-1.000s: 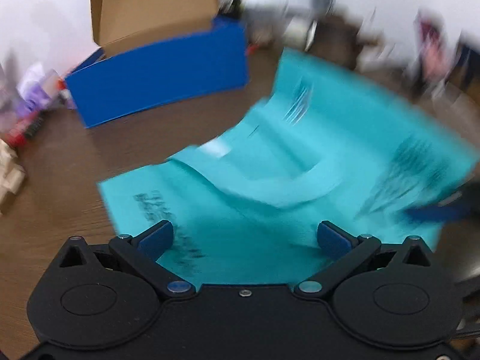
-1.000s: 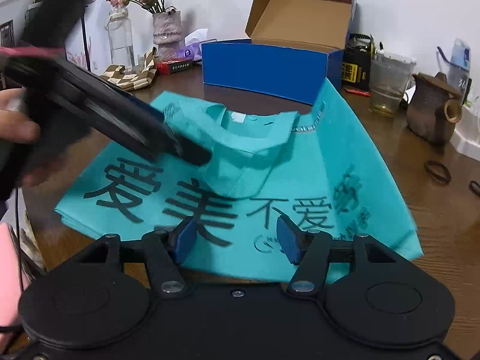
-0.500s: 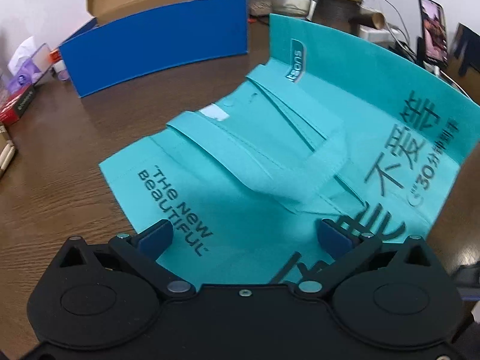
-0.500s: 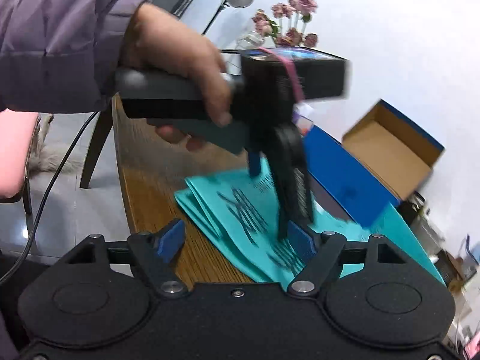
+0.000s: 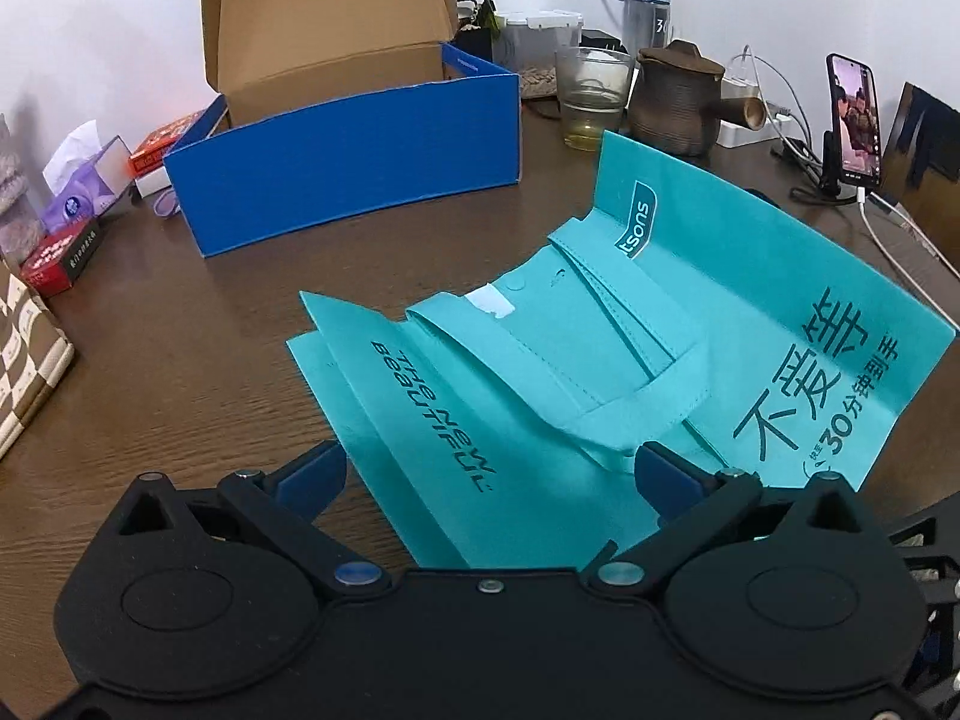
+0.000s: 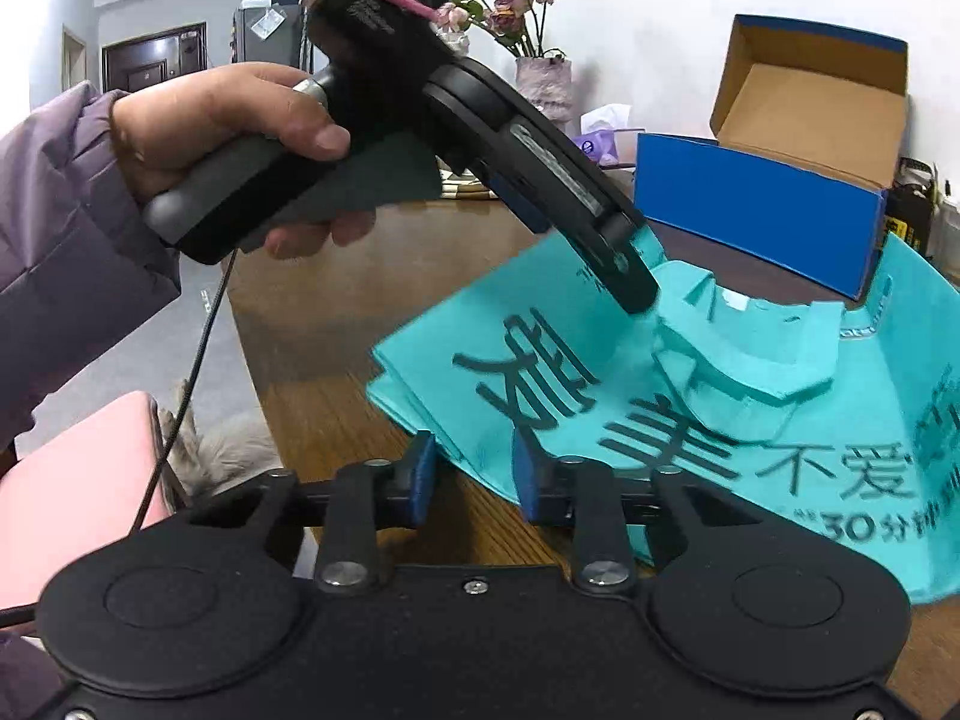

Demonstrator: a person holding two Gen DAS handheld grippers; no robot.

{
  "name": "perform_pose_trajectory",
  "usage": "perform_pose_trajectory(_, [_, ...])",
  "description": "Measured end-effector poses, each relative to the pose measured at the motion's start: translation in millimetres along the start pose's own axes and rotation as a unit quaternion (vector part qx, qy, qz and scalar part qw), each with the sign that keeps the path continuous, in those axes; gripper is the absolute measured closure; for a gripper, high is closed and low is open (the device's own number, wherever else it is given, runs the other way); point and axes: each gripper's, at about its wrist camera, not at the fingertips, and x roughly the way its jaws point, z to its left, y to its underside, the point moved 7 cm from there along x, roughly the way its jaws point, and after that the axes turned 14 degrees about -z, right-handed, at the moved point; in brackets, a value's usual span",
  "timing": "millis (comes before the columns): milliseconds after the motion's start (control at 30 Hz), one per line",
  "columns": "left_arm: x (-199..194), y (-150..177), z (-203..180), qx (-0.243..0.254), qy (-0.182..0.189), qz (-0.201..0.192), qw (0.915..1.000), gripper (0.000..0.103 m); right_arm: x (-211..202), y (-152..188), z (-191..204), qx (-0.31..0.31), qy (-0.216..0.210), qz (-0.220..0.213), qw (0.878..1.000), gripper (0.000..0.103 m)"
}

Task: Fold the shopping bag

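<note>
The right gripper (image 6: pixel 471 483) hovers low over the near edge of the wooden table (image 6: pixel 312 300), its blue jaws closing with only a narrow gap left. The near-left corner of the teal shopping bag (image 6: pixel 600 396) lies just past the right-hand pad; no cloth sits between the pads yet, and they press on nothing.

The left gripper (image 5: pixel 489 474), seen in its own view, is spread wide and released, hanging above the bag's near hem. In the right wrist view its fingertips (image 6: pixel 636 294) point down onto the bag's upper layer, held by a hand (image 6: pixel 240 138) in a purple sleeve (image 6: pixel 66 228); whether the tips actually touch the cloth cannot be told.

The bag lies flat in the middle of the table, printed side up. Its right-hand panel stands tilted upward, and its handles (image 5: pixel 636 396) are folded loosely over the centre. Behind it, toward the far edge, sits an open blue cardboard box (image 5: pixel 348 162).

The step in hand appears to be gripping the near-left corner to fold that side over. To do it well, the right gripper should probably slide forward so every layer of the corner enters the jaws before they finish closing. The left gripper should then pin the middle, keeping the handles tucked. Closing too early would likely catch air or only the top layer.
</note>
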Motion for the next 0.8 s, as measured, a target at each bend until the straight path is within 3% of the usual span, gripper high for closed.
perform_pose_trajectory(67, [-1,0,-1,0.004,-0.004,-0.003,1.0,0.0,-8,2,-10,0.028,0.001,0.003,1.0,0.093])
perform_pose_trajectory(133, [-12,-1,-2,0.003,-0.002,-0.016,0.9999,0.0,-15,3,-19,0.051,0.007,0.002,0.999,0.098])
perform_pose_trajectory(233, [-33,-3,-1,-0.01,0.006,-0.038,0.9992,0.0,-36,7,-33,0.05,0.03,0.001,0.998,0.101])
perform_pose_trajectory(333, [-53,-2,1,-0.016,0.001,-0.061,0.998,0.0,-67,11,-46,0.002,0.067,0.014,0.998,0.1])
perform_pose_trajectory(400, [-64,0,2,-0.017,-0.003,-0.07,0.9974,0.0,-86,9,-48,-0.018,0.097,0.007,0.995,0.084])
perform_pose_trajectory(433, [-67,-1,2,-0.018,-0.005,-0.074,0.9971,0.0,-90,4,-46,-0.02,0.104,-0.006,0.994,0.06])
perform_pose_trajectory(467, [-69,-2,2,-0.019,-0.008,-0.077,0.9968,0.0,-90,-3,-41,-0.017,0.099,-0.022,0.995,0.048])
perform_pose_trajectory(567, [-74,-7,0,-0.021,-0.016,-0.089,0.9957,0.0,-87,-29,-17,-0.014,0.072,-0.1,0.992,0.042])
perform_pose_trajectory(633, [-75,-11,-3,-0.019,-0.021,-0.096,0.995,0.0,-67,-37,-15,-0.034,0.11,-0.123,0.986,0.042])
perform_pose_trajectory(700, [-78,-13,-6,-0.014,-0.022,-0.102,0.9945,0.0,-40,-40,-31,-0.021,0.176,-0.117,0.977,0.046])
perform_pose_trajectory(733, [-79,-14,-8,-0.01,-0.022,-0.104,0.9943,0.0,-33,-39,-36,-0.014,0.183,-0.115,0.976,0.062])
perform_pose_trajectory(767, [-80,-13,-10,-0.007,-0.022,-0.104,0.9943,0.0,-25,-36,-42,0.002,0.175,-0.102,0.979,0.089])
perform_pose_trajectory(800, [-80,-12,-11,-0.005,-0.021,-0.104,0.9943,0.0,-16,-30,-48,0.024,0.16,-0.084,0.983,0.087])
